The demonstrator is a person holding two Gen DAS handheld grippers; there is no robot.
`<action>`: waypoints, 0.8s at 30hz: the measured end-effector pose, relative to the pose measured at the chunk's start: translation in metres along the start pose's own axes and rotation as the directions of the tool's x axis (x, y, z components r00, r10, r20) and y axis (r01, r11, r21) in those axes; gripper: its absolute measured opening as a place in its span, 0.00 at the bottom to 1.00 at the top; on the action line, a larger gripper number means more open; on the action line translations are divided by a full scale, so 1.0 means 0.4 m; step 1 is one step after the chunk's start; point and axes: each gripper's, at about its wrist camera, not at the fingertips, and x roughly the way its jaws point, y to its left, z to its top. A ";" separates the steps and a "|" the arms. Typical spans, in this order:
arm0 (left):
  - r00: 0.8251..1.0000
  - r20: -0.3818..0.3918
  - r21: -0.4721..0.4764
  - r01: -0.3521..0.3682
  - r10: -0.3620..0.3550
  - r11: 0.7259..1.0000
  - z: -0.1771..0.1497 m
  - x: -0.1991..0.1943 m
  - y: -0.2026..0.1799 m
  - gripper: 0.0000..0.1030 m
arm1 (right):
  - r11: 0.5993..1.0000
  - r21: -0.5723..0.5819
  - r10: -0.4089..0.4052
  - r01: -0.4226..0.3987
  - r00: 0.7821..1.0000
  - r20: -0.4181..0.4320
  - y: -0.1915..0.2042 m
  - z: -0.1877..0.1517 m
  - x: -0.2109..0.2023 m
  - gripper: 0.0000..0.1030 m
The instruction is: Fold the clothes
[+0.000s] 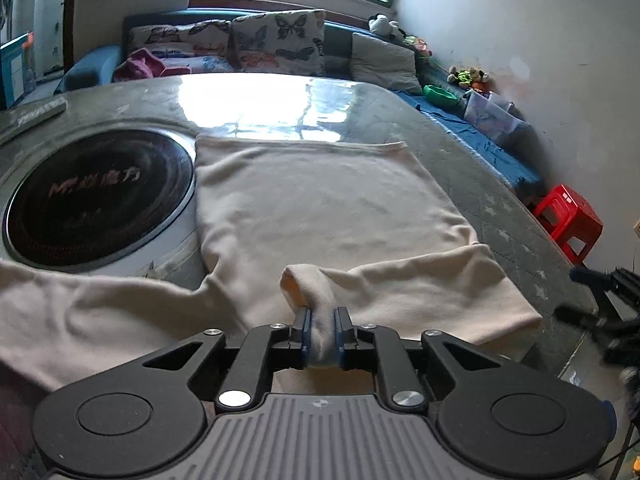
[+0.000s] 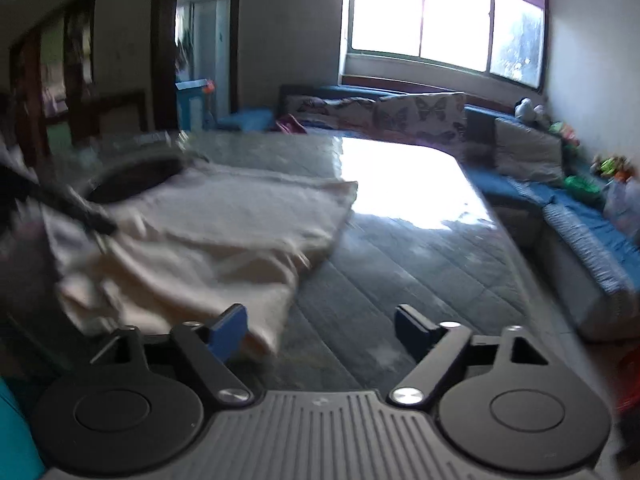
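Left wrist view, nearest first: the left gripper (image 1: 323,334) is clenched on a bunched cuff of the cream long-sleeved knit garment (image 1: 320,204), the cloth pinched between its blue pads with only a narrow wad caught. That thin bite is my first worry; a pull across the grey stone-patterned tabletop (image 1: 460,152) could slide the cuff out, and the sleeve would drop short of the fold. Just beyond, the held sleeve lies across the garment's lower body, while the other sleeve trails off to the left, near the round black induction hob (image 1: 96,196) set into the tabletop; a drag that way could snag it on the hob's rim. In the right wrist view, the right gripper (image 2: 320,330) stands released, nothing between its fingers, beside the garment's near corner, so nothing pins the body and it may shift with the sleeve. Farther off, bright window glare on the tabletop and motion blur hide the far hem, so I cannot tell whether it lies flat.
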 end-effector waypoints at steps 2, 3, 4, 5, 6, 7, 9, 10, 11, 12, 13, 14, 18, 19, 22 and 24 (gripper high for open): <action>1.000 -0.006 -0.004 -0.008 0.008 1.000 -0.010 0.001 0.004 0.14 | 0.997 0.038 0.062 -0.063 0.998 0.019 0.004 0.026 0.009 0.61; 1.000 -0.009 -0.006 -0.012 0.011 1.000 -0.016 0.001 0.006 0.14 | 0.995 0.044 0.091 -0.092 0.995 0.025 0.009 0.038 0.021 0.56; 1.000 -0.009 -0.011 -0.016 0.016 1.000 -0.022 0.000 0.010 0.14 | 0.992 0.044 0.114 -0.115 0.993 0.030 0.015 0.048 0.037 0.49; 1.000 -0.007 -0.017 -0.022 0.022 1.000 -0.025 -0.002 0.014 0.14 | 0.991 0.041 0.129 -0.130 0.991 0.029 0.023 0.056 0.056 0.46; 1.000 -0.003 -0.022 -0.027 0.027 0.999 -0.026 -0.005 0.018 0.14 | 0.989 0.039 0.142 -0.143 0.990 0.024 0.030 0.062 0.075 0.40; 1.000 0.002 -0.028 -0.030 0.030 0.999 -0.027 -0.008 0.021 0.14 | 0.988 0.036 0.150 -0.150 0.989 0.018 0.036 0.067 0.093 0.32; 0.999 0.018 -0.027 -0.029 0.030 0.999 -0.028 -0.016 0.021 0.14 | 0.988 0.028 0.151 -0.151 0.989 0.001 0.044 0.072 0.130 0.32; 0.999 0.025 -0.022 -0.028 0.029 0.999 -0.028 -0.019 0.019 0.14 | 0.989 0.025 0.147 -0.147 0.989 -0.009 0.046 0.071 0.147 0.32; 0.999 0.027 -0.017 -0.027 0.028 0.999 -0.030 -0.018 0.017 0.14 | 0.989 0.022 0.143 -0.143 0.989 -0.019 0.048 0.071 0.164 0.32; 0.999 0.023 -0.011 -0.025 0.026 1.000 -0.033 -0.013 0.015 0.14 | 0.990 0.020 0.139 -0.138 0.990 -0.030 0.050 0.066 0.180 0.32; 1.000 0.019 -0.006 -0.023 0.024 1.000 -0.035 -0.009 0.012 0.14 | 0.991 0.022 0.134 -0.133 0.990 -0.044 0.053 0.057 0.197 0.32; 1.000 0.016 -0.002 -0.023 0.023 1.000 -0.037 -0.005 0.011 0.14 | 0.991 0.021 0.130 -0.129 0.990 -0.052 0.055 0.050 0.210 0.31; 0.999 0.012 0.002 -0.035 0.035 0.999 -0.043 -0.001 0.013 0.14 | 0.993 -0.005 0.118 -0.119 0.992 -0.048 0.066 0.056 0.205 0.32; 0.999 0.020 0.002 -0.039 0.038 0.999 -0.042 -0.006 0.014 0.14 | 0.993 -0.012 0.120 -0.121 0.992 -0.044 0.072 0.060 0.202 0.32; 0.998 0.039 -0.014 -0.049 0.049 0.999 -0.042 -0.021 0.024 0.16 | 0.991 -0.036 0.125 -0.127 0.991 -0.034 0.090 0.073 0.196 0.32; 0.997 0.046 -0.040 -0.058 0.060 0.998 -0.045 -0.031 0.041 0.20 | 0.990 -0.049 0.129 -0.132 0.990 -0.052 0.104 0.072 0.208 0.33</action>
